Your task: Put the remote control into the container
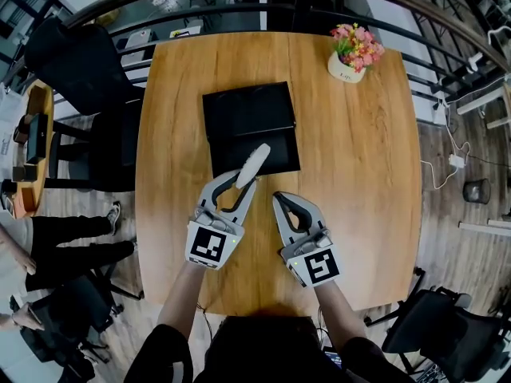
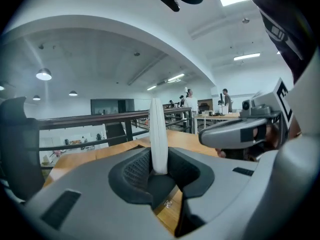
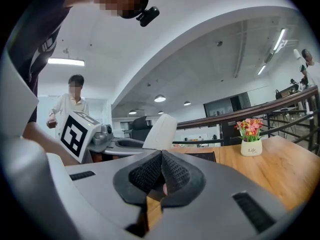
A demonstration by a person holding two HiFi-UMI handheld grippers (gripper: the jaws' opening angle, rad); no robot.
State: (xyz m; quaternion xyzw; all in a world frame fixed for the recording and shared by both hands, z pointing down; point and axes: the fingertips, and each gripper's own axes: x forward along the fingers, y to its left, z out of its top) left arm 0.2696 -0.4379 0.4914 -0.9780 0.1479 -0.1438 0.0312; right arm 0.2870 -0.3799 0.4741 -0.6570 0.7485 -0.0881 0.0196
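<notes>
A white remote control [image 1: 254, 164] juts up and forward from my left gripper [image 1: 239, 183], which is shut on its lower end; in the left gripper view the remote control [image 2: 158, 136] stands upright between the black pads. Its far end hangs over the near edge of the black container [image 1: 249, 126] lying mid-table. My right gripper [image 1: 281, 202] hovers beside the left one, shut with nothing between its jaws. In the right gripper view the remote control [image 3: 161, 132] shows beyond the right gripper [image 3: 161, 160], with the container [image 3: 200, 156] behind.
A white pot of pink flowers [image 1: 354, 53] stands at the table's far right corner. Black chairs [image 1: 84, 74] and a railing [image 1: 239, 10] ring the wooden table [image 1: 367, 174]. A person's legs [image 1: 72, 242] are at the left.
</notes>
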